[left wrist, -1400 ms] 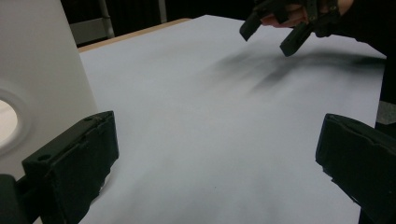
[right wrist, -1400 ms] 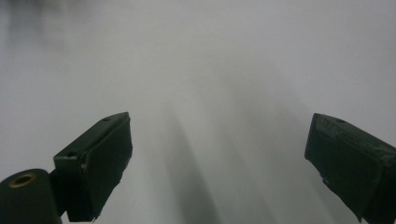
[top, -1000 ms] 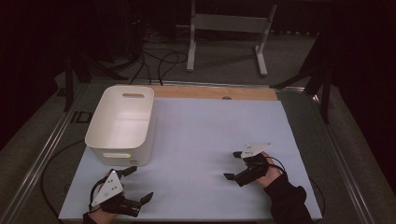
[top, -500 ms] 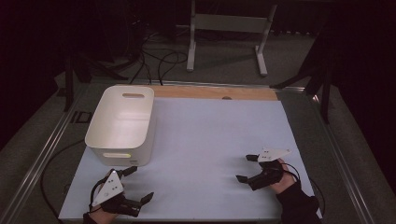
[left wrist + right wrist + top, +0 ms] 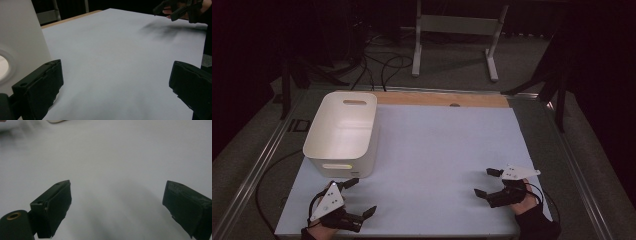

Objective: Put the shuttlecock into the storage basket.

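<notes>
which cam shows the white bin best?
High view: the whole white bin shows, with its rim, handle cut-outs and open interior, at the mat's far left. Left gripper view catches just a slice of its wall beside the jaws. Right gripper view has a blurred pale shape at its top edge, unidentifiable.

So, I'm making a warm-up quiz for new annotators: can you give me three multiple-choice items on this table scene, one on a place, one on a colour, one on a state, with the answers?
1. Where on the table does the bin stand?
A. far left part
B. near right corner
C. centre

2. What colour is the bin?
A. black
B. white
C. red

3. How are the two grippers?
A. both shut on something
B. one open, one shut
C. both open and holding nothing

Answers:
1 A: in the high view the bin sits on the left of the white table sheet, ahead of the left gripper.
2 B: its walls and inside show white.
3 C: the left gripper and the right gripper each have their jaws spread wide, with bare sheet between them in both gripper views.
</notes>
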`<state>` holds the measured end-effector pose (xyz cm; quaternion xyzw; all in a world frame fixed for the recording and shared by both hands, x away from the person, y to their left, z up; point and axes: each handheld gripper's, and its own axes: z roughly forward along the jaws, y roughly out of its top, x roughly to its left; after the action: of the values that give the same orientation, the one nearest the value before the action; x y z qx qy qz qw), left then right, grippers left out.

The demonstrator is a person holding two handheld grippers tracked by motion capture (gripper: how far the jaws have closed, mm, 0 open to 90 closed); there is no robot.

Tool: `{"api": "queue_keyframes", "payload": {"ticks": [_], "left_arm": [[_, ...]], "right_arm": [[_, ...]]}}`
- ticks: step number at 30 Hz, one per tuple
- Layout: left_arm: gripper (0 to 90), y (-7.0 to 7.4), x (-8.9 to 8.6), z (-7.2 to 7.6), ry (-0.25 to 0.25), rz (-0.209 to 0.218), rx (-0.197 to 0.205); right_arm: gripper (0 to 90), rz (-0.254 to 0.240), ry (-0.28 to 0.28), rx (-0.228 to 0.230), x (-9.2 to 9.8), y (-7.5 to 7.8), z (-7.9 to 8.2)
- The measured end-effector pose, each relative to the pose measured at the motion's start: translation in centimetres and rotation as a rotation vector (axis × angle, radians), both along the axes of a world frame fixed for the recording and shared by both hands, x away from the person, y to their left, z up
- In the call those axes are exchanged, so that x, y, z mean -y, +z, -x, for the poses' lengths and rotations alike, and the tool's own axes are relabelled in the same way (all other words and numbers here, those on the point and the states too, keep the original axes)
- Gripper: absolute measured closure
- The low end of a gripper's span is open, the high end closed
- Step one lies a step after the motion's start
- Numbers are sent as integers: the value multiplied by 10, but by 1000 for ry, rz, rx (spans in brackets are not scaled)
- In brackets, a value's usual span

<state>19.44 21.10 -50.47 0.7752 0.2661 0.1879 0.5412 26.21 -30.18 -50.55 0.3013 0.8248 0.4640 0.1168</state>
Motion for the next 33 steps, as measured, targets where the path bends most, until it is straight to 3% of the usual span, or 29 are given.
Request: {"api": "queue_keyframes", "payload": {"ticks": [11, 33], "left_arm": [[0, 0, 0, 0, 14, -4, 4], [0, -1, 0, -1, 45, -18, 7]], "right_arm": [[83, 21, -37, 41, 5, -10, 7], [83, 41, -28, 35, -2, -17, 5]]}}
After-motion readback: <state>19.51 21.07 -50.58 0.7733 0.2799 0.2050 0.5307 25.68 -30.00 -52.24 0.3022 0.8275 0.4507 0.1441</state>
